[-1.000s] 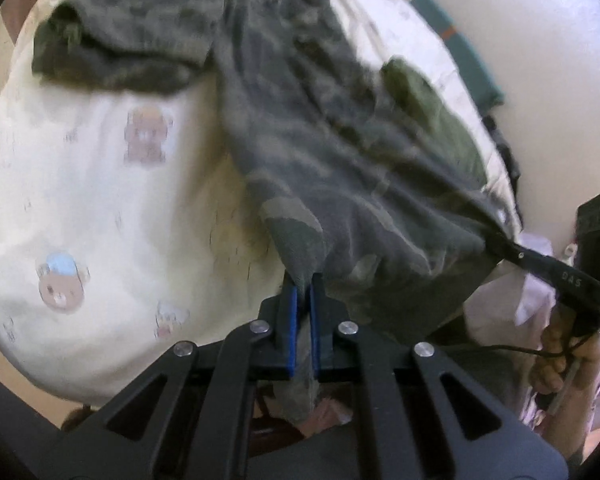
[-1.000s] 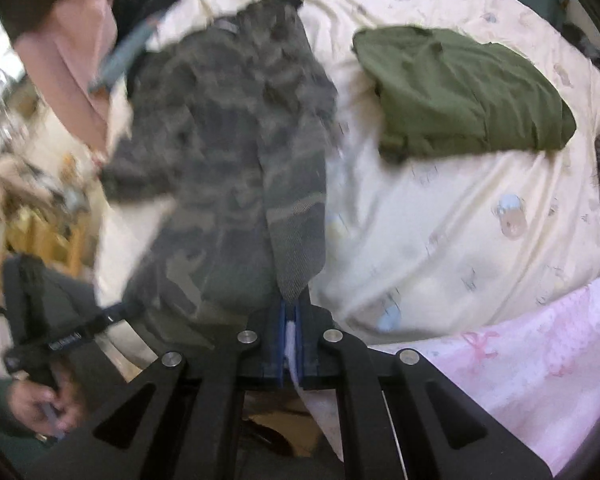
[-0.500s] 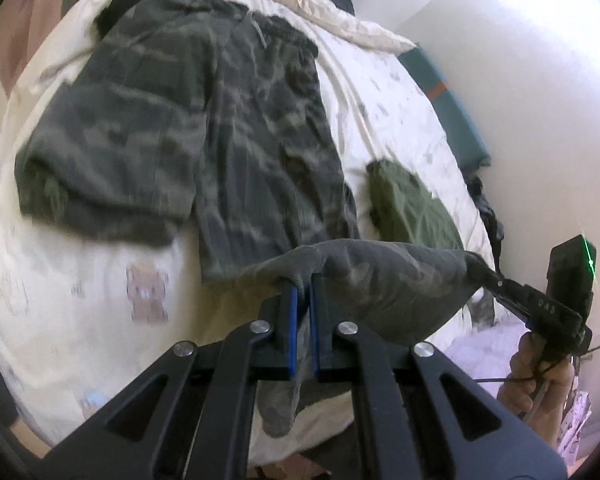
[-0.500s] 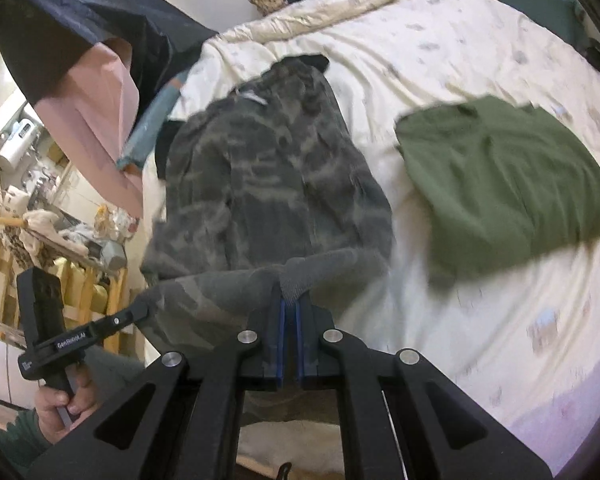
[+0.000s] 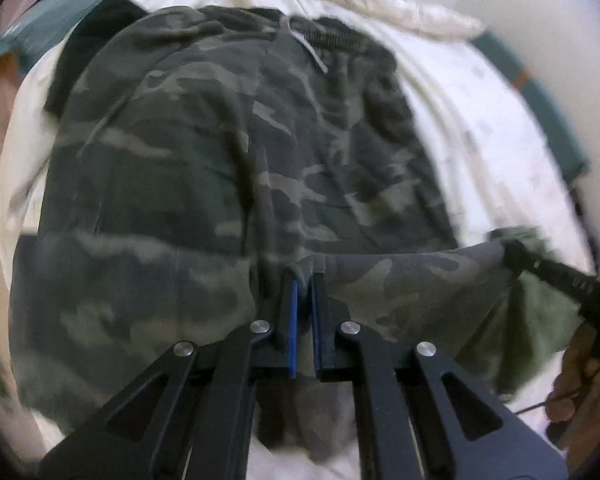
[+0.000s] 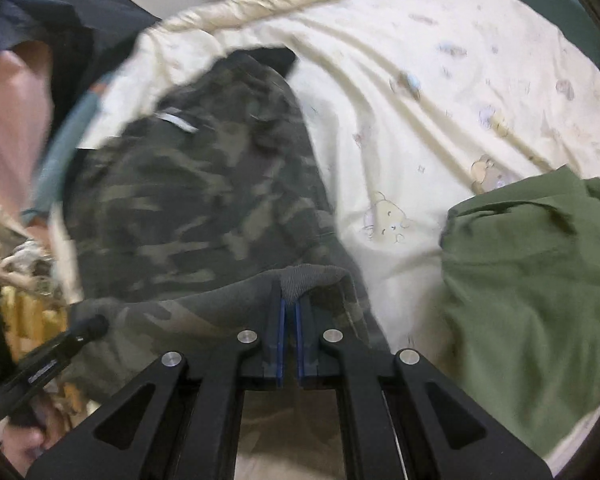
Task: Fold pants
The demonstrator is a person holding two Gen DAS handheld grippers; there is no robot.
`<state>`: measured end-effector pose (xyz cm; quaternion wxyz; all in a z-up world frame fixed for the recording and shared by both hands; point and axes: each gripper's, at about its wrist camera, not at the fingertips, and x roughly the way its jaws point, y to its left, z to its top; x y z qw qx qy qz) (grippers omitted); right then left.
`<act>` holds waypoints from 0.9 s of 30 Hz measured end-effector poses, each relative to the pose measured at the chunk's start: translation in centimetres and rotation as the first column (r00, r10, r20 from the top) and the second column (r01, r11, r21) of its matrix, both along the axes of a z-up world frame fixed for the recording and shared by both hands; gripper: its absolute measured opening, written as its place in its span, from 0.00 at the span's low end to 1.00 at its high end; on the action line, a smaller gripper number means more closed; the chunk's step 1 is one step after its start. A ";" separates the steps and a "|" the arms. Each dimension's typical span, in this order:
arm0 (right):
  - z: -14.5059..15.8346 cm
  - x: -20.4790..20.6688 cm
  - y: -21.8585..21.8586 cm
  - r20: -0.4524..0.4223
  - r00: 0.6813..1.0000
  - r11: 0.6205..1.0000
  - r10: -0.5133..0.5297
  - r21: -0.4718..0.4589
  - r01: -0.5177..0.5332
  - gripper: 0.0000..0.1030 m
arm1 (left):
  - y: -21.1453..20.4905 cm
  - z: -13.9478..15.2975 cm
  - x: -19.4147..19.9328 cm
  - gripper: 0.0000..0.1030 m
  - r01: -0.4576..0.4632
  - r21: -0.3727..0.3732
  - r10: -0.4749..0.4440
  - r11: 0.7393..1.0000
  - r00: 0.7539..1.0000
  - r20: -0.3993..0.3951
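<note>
Left gripper clamped on the pants at a hem corner, jaws nearly together, tilted steeply down over the bed. Right gripper likewise pinched shut on the other hem corner, same steep tilt. Between the two, hem stretched taut; ahead of both, rest of the pants spread flat, waistband farthest away. Right of the right gripper, a green garment lying apart. Right hand wrapped round its handle.
</note>
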<state>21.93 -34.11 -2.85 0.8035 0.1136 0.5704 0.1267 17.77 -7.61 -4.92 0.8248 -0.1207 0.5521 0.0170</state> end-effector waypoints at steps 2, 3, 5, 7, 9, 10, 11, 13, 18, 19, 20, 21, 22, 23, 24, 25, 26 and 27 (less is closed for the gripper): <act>-2.2 1.0 0.6 -0.019 1.000 0.999 -0.013 -0.040 0.013 0.04 | -0.3 -2.1 1.4 0.06 0.019 0.045 -0.017 0.999 0.999 -0.044; -3.0 1.3 0.6 -0.026 0.999 0.999 -0.021 -0.051 0.019 0.04 | -0.3 -2.9 2.0 0.07 0.011 0.061 -0.007 0.998 0.998 -0.056; -4.6 1.9 0.7 -0.047 0.998 0.997 -0.040 -0.069 0.037 0.05 | -0.7 -4.3 2.9 0.07 0.016 0.094 -0.010 0.995 0.998 -0.068; -5.7 2.3 0.7 -0.060 0.997 0.995 -0.046 -0.092 0.041 0.13 | -1.1 -5.2 3.3 0.10 0.024 0.126 -0.014 0.992 0.996 -0.086; -6.7 2.4 1.0 -0.083 0.996 0.994 -0.038 -0.110 0.029 0.34 | -1.5 -6.4 3.5 0.25 0.031 0.171 -0.011 0.985 0.993 -0.119; -7.0 2.4 1.2 -0.089 0.995 0.992 -0.040 -0.121 0.029 0.50 | -1.7 -6.8 3.6 0.39 0.041 0.182 -0.017 0.983 0.991 -0.131; -7.1 2.3 1.4 -0.090 0.995 0.992 -0.035 -0.125 0.024 0.53 | -1.9 -7.0 3.6 0.48 0.051 0.181 -0.026 0.982 0.990 -0.136; -6.5 1.8 2.0 -0.059 0.998 0.988 -0.019 -0.154 0.010 0.56 | -2.3 -7.5 3.6 0.80 0.074 0.183 -0.045 0.980 0.986 -0.158; -3.7 -0.4 2.2 0.030 1.000 0.987 0.002 -0.162 0.003 0.69 | -2.5 -6.0 2.2 0.81 0.073 0.146 -0.055 0.987 0.991 -0.123; -3.0 -1.1 2.0 0.051 0.999 0.989 -0.006 -0.150 0.013 0.71 | -2.5 -5.5 1.7 0.81 0.064 0.143 -0.048 0.988 0.993 -0.112; -2.6 -1.6 1.8 0.057 0.998 0.990 -0.014 -0.142 0.022 0.72 | -2.4 -5.1 1.4 0.81 0.056 0.143 -0.041 0.988 0.994 -0.106; -2.1 -2.2 1.5 0.060 0.998 0.991 -0.025 -0.128 0.032 0.72 | -2.4 -4.6 0.9 0.81 0.049 0.141 -0.035 0.989 0.994 -0.102; -1.7 -2.7 1.3 0.064 0.997 0.993 -0.037 -0.112 0.044 0.72 | -2.4 -4.2 0.3 0.81 0.045 0.135 -0.032 0.990 0.995 -0.098; -1.3 -3.2 1.1 0.067 0.997 0.994 -0.046 -0.100 0.052 0.72 | -2.3 -3.7 -0.2 0.81 0.041 0.127 -0.030 0.991 0.995 -0.091; -1.0 -3.7 1.0 0.069 0.996 0.994 -0.054 -0.088 0.060 0.72 | -2.2 -3.1 -0.5 0.81 0.035 0.124 -0.024 0.992 0.996 -0.085; -0.6 -4.2 0.9 0.071 0.995 0.995 -0.064 -0.076 0.069 0.72 | -2.1 -2.6 -1.0 0.81 0.028 0.123 -0.019 0.992 0.997 -0.077; -0.3 -4.8 0.8 0.073 0.995 0.995 -0.072 -0.062 0.077 0.72 | -2.2 -2.1 -1.5 0.81 0.027 0.125 -0.018 0.992 0.997 -0.069; -0.1 -5.3 0.8 0.074 0.994 0.996 -0.076 -0.051 0.080 0.72 | -2.2 -1.6 -2.0 0.81 0.029 0.130 -0.021 0.991 0.998 -0.061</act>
